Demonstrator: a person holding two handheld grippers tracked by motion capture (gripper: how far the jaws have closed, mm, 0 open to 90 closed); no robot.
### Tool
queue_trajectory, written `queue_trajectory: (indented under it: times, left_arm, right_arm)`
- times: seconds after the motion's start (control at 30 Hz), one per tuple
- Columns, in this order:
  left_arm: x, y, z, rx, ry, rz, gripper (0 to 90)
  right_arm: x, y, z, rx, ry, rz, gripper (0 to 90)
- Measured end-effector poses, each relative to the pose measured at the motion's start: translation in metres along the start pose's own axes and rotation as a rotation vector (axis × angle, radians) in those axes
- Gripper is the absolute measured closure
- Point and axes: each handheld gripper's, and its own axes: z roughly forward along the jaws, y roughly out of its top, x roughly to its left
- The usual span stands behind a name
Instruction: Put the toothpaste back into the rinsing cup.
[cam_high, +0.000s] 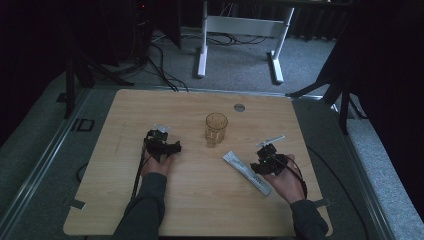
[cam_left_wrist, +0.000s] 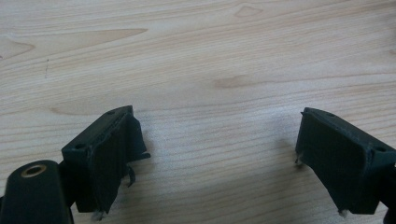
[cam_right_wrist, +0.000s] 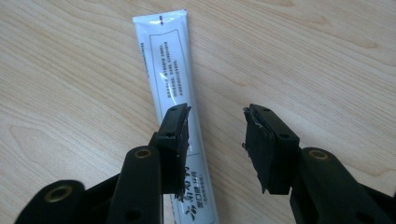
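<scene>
High view: a person seated at a wooden table holds a two-jaw gripper in each hand, forearms coming in from the bottom edge. The right gripper hovers at the near end of a white toothpaste tube, which lies flat and slantwise on the table's right half. In the right gripper view, the tube runs away from the camera with its crimped end farthest off; the right gripper has its jaws apart, the left jaw over the tube's printed face, the right jaw over bare wood, and neither pad is pressing on it. The left gripper rests well apart on the table's left half; in the left gripper view its jaws stand wide apart over bare wood. An amber glass mug stands upright between the two hands, farther back.
</scene>
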Motion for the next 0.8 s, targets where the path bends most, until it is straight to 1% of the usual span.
queue_trajectory:
  times: [0.27,0.57,0.8]
  left_arm:
    - [0.0,0.0,0.0,0.001,0.0,0.001,12.3]
    - [0.0,0.0,0.0,0.0,0.0,0.0,12.3]
    - [0.0,0.0,0.0,0.0,0.0,0.0,12.4]
  right_arm:
    - [0.004,0.004,0.004,0.018,0.009,-0.018,58.4]
    - [0.005,0.006,0.007,0.035,0.013,-0.027,59.1]
    - [0.008,0.009,0.013,0.061,0.015,-0.042,59.8]
